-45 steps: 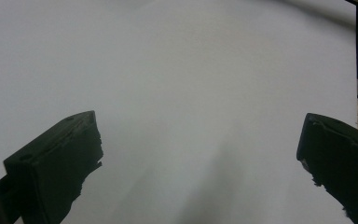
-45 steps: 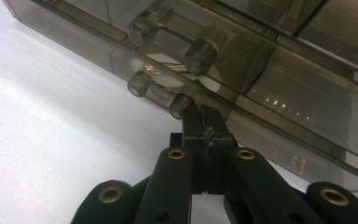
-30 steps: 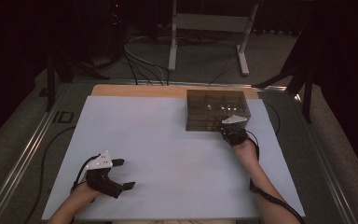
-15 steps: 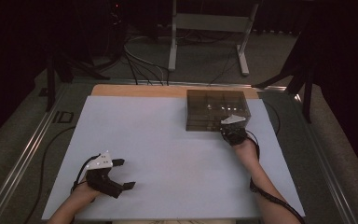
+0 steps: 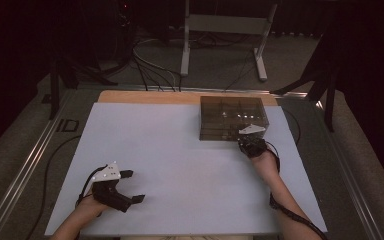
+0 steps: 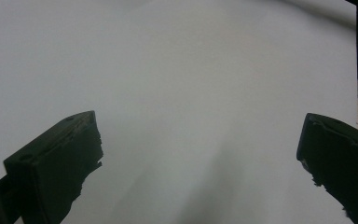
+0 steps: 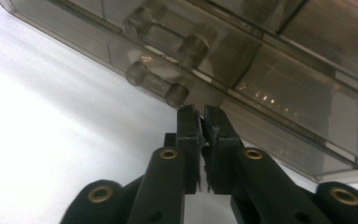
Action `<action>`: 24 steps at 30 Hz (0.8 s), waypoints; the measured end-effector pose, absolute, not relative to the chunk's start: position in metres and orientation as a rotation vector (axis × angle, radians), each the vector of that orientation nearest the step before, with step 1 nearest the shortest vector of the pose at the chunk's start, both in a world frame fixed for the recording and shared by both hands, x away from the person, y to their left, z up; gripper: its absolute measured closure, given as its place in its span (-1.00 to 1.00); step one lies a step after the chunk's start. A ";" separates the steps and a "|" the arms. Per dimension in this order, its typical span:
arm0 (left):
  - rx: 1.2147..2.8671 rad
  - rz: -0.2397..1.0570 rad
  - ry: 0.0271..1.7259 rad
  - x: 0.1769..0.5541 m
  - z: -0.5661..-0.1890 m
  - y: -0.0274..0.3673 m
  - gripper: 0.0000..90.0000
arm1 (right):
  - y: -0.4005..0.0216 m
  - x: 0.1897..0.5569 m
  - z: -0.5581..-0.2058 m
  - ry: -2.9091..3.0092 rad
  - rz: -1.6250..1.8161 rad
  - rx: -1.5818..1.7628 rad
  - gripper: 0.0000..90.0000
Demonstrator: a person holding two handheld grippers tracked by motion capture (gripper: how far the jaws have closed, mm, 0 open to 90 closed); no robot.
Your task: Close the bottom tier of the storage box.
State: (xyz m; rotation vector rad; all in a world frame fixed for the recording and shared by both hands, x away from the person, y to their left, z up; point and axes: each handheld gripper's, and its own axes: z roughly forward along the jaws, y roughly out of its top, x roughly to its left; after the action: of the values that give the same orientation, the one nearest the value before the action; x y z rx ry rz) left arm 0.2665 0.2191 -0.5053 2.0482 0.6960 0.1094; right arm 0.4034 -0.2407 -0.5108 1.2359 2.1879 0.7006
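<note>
Left gripper: held low at the near left of the white sheet, forearm entering from the near edge, the hand wrapped round the body, the grey three-cornered plate on top. Jaws stood wide apart and pointed toward the sheet's middle; in the left gripper view, bare white sheet lay between them and nothing was held.

Right gripper: carried on an outstretched forearm, wrist straight, cable trailing back along the sleeve. It pointed away from the person at the near side of the box. In the right gripper view its fingertips stood almost together, a thin slit between them; the jaws had just been opening slightly. Whether they nipped any part of the box's rim could not be told.

Smoky clear plastic box: lay directly ahead of the right gripper, its near wall at the fingertips, well apart from the left gripper and to that gripper's far right. Inner dividers formed compartments; a hinge or latch with round knuckles sat just beyond the fingertips.

Writing: "ID" read on the dark table surround, beyond the left gripper.
</note>
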 end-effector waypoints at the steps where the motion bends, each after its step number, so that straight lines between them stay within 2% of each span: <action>1: 2.047 0.110 0.695 0.266 -0.505 0.219 -1.00 | -0.242 0.403 -0.511 2.193 0.704 1.239 0.84; 14: 2.048 0.109 0.693 0.267 -0.505 0.219 -1.00 | -0.243 0.397 -0.511 2.253 0.746 1.257 0.36; 20: 2.048 0.110 0.689 0.267 -0.505 0.219 -1.00 | -0.239 0.395 -0.508 2.292 0.772 1.261 -0.08; 24: 2.044 0.109 0.691 0.266 -0.504 0.220 -1.00 | -0.238 0.395 -0.506 2.294 0.789 1.279 -0.22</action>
State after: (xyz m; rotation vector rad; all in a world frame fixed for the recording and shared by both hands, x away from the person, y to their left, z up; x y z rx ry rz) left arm 0.2665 0.2198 -0.5045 2.0443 0.6906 0.1090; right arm 0.3951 -0.2385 -0.5064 1.2789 2.2936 0.7886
